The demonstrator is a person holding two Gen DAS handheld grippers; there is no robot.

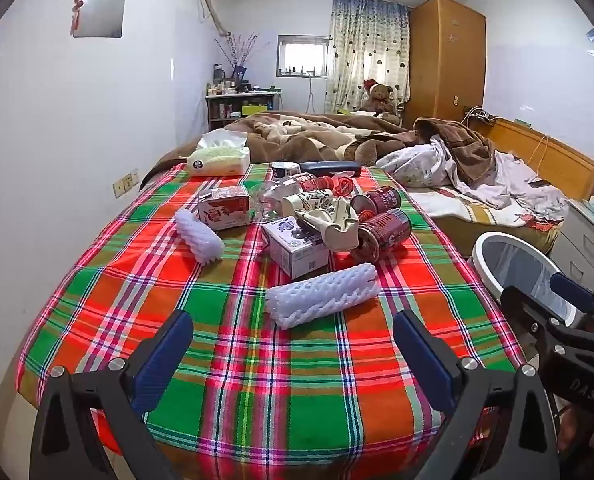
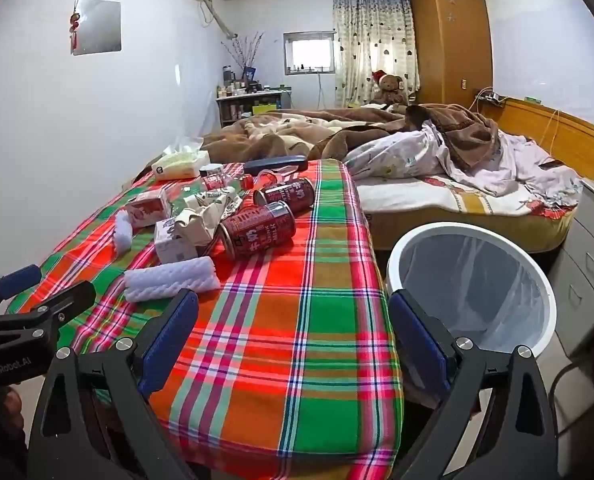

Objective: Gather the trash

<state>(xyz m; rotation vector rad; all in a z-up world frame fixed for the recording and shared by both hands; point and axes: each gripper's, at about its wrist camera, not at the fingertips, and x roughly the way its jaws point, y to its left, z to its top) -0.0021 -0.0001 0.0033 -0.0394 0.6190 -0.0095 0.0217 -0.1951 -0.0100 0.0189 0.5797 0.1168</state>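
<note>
My left tongs (image 1: pixel 293 354) gape wide with nothing between them, low in the frame over the plaid surface (image 1: pixel 257 380). My right tongs (image 2: pixel 293 338) stand just as wide and bare, bottom centre of their view. Just above the left tongs lies a white foam sleeve (image 1: pixel 323 294); beyond it, mid-frame, sit cartons (image 1: pixel 297 246), red cans (image 1: pixel 383 234) and crumpled wrappers. The white bin (image 2: pixel 473 292) stands at lower right, beside the surface.
</note>
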